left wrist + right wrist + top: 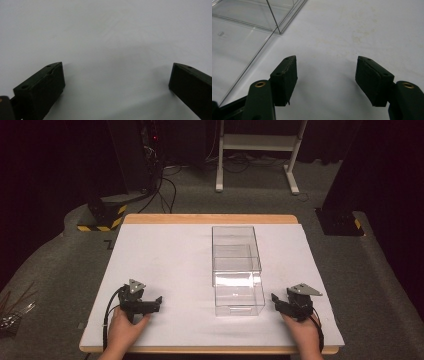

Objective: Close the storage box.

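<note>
Flanking a clear box (236,270), 2 tools rest on white table (165,250)

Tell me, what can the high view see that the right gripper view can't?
High view: the whole clear plastic box with its drawer part slid out toward the person, the left gripper with jaws apart, the wooden table edge and the grey floor. Right gripper view: close up, the black pads of the right gripper, open with nothing between them, and faint stains on the white table sheet. Both: that box, the white sheet and the right gripper.
</note>
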`<action>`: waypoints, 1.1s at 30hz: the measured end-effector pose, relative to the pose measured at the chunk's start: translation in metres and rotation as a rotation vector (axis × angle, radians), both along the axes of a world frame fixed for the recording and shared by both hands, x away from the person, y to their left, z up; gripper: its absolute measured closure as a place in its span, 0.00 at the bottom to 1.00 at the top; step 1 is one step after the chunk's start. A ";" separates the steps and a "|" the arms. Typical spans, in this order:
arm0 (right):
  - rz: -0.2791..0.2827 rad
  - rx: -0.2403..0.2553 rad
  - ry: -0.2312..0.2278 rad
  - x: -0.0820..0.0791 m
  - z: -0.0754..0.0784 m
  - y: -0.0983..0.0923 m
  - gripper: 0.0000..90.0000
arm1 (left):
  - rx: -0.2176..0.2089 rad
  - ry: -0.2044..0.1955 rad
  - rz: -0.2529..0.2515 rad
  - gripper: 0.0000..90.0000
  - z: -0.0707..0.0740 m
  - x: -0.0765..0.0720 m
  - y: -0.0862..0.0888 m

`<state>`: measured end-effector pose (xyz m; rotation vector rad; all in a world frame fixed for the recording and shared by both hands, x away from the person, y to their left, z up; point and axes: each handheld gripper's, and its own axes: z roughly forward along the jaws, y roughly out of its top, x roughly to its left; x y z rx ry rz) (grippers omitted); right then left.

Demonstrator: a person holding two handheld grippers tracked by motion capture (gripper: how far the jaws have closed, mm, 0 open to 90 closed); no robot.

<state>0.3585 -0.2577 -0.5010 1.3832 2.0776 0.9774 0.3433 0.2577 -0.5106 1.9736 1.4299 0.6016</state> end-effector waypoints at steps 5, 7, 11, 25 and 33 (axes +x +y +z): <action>0.040 -0.011 -0.009 0.000 0.001 0.003 0.36 | 0.001 0.000 0.000 0.01 0.000 0.000 0.000; 0.044 -0.015 -0.017 -0.001 0.002 0.004 0.32 | 0.001 0.000 0.000 0.01 0.000 0.000 0.000; 0.052 -0.008 -0.030 -0.005 0.004 0.003 0.29 | 0.000 0.000 0.002 0.01 0.000 0.000 0.000; 0.049 0.062 -0.059 -0.013 0.022 0.002 0.22 | 0.001 0.000 0.001 0.01 0.000 0.000 0.000; 0.054 0.079 -0.078 -0.017 0.032 0.005 0.20 | 0.001 0.000 0.001 0.01 0.000 0.000 0.000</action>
